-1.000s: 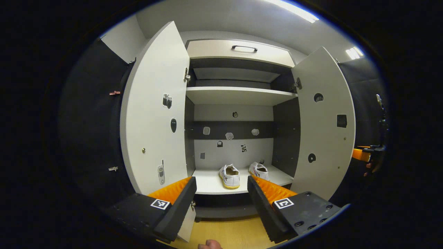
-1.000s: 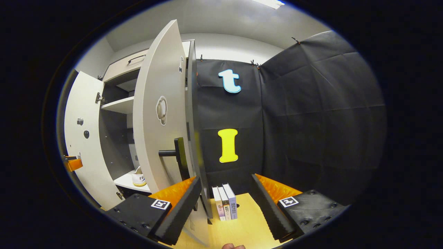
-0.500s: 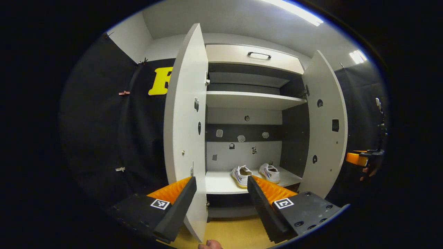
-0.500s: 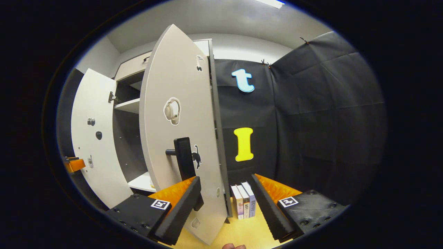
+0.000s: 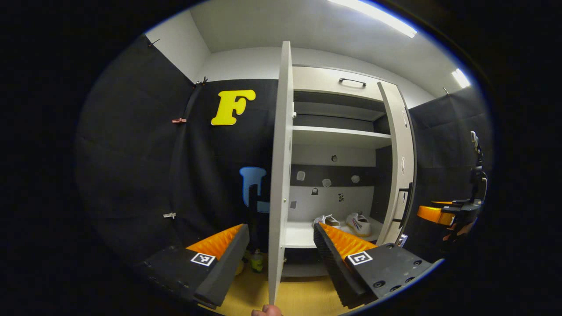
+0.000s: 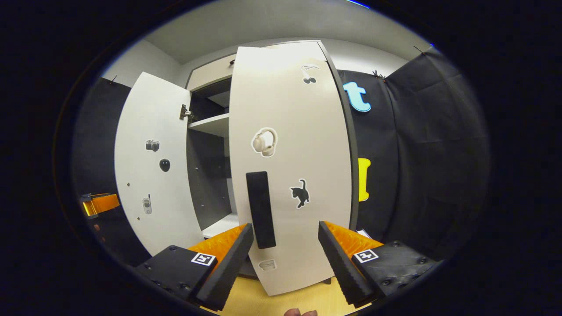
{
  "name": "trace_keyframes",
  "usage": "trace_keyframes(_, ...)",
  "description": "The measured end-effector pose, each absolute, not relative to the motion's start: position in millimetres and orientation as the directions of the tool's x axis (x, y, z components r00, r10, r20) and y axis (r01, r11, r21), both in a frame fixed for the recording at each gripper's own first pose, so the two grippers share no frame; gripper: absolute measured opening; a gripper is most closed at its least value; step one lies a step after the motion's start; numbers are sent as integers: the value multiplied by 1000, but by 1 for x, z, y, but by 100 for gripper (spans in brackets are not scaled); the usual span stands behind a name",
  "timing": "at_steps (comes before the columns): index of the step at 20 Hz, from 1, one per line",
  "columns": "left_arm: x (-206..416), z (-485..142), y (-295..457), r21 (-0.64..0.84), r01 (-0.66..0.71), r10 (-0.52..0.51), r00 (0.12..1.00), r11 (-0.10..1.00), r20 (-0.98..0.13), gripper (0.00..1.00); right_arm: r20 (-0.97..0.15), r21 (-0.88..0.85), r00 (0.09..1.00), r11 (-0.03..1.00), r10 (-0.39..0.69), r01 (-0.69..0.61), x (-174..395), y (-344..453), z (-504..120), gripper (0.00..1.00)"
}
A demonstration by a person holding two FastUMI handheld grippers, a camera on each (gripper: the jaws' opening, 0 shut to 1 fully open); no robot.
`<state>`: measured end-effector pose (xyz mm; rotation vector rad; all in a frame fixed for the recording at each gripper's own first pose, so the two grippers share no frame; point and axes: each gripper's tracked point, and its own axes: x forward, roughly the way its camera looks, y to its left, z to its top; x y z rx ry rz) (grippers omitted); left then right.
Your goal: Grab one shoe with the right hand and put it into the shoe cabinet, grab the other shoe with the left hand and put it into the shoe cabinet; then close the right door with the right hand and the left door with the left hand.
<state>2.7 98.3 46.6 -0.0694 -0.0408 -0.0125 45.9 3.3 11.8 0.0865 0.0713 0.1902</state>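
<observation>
On the bottom shelf (image 5: pixel 298 232) of the shoe cabinet (image 5: pixel 338 83) two white sneakers sit side by side: one sneaker (image 5: pixel 359 223) in plain sight, the other sneaker (image 5: pixel 326 219) partly hidden behind a finger of the left gripper (image 5: pixel 281 235). In the left gripper view that gripper's jaws are spread wide and hold nothing, and the left door (image 5: pixel 279 175) stands edge-on between them, open. The right door (image 5: pixel 397 162) is swung partway in front of the cabinet, its dark handle (image 5: pixel 407 204) facing outward, with the right gripper (image 5: pixel 432 213) just beyond it. In the right gripper view the right gripper (image 6: pixel 285 245) is likewise open and empty, facing the right door's (image 6: pixel 290 166) outer face (stickers of headphones and a cat on it) with the black bar handle (image 6: pixel 261 210) between its fingers, contact unclear. The left door (image 6: pixel 151 162) stands open farther left.
</observation>
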Motion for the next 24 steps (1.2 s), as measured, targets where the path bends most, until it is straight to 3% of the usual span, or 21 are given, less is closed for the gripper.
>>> trace_keyframes(12, 32, 34, 204, -75, -191, 191, 982, 979, 4, 93, -36, 111, 989, 985, 140, -135, 33, -16, 26, 98)
trace_keyframes(24, 76, 23, 203, 31, -187, 186, 982, 982, 15, 91, -47, 106, 999, 994, 8, -3, 22, -79, 21, 98)
